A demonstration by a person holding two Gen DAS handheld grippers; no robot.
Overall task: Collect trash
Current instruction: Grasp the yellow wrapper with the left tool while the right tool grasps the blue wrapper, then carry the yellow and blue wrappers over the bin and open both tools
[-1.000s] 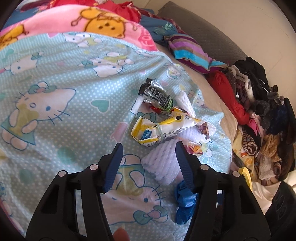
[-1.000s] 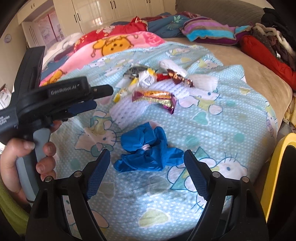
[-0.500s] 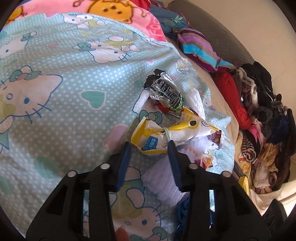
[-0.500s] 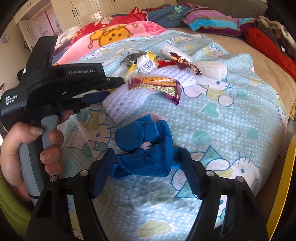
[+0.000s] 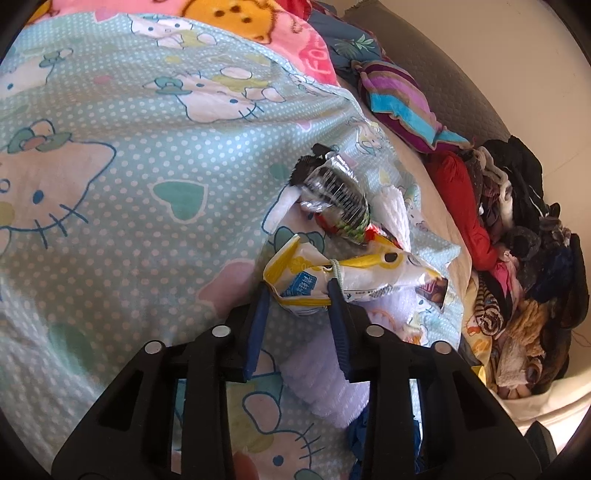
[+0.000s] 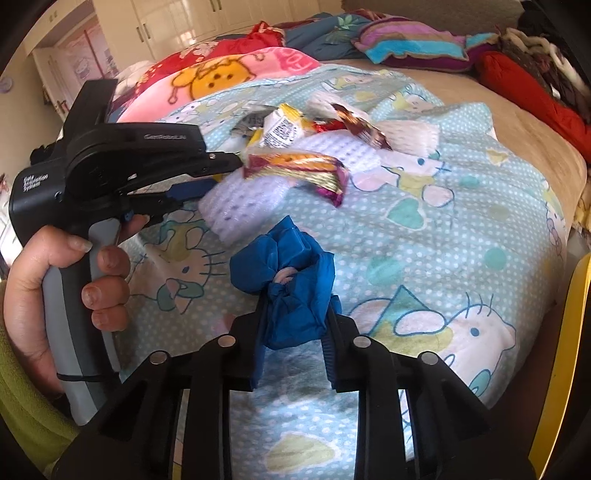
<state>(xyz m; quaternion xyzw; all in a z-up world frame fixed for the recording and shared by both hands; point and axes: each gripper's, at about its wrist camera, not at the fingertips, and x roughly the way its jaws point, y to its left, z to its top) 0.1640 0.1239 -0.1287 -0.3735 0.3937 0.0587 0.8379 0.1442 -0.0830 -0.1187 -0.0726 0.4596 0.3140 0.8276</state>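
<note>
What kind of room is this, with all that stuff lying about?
Most likely a bedroom: a bed spread with a cartoon-cat blanket, a striped pillow at its far end, and wardrobe doors beyond. Wrappers lie scattered on the blanket.

The quilt [image 5: 155, 236] is pale turquoise with white dots and cartoon cats. A yellow-and-white wrapper [image 5: 332, 277], a crumpled blue bag [image 6: 291, 280], a striped purple-and-cyan pillow [image 5: 399, 99], 1 pink blanket [image 6: 229, 77].

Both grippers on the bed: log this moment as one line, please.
left gripper: closing on yellow-white wrapper | right gripper: closing on blue crumpled bag | surface: cartoon-cat bedsheet | other wrappers remain
</note>
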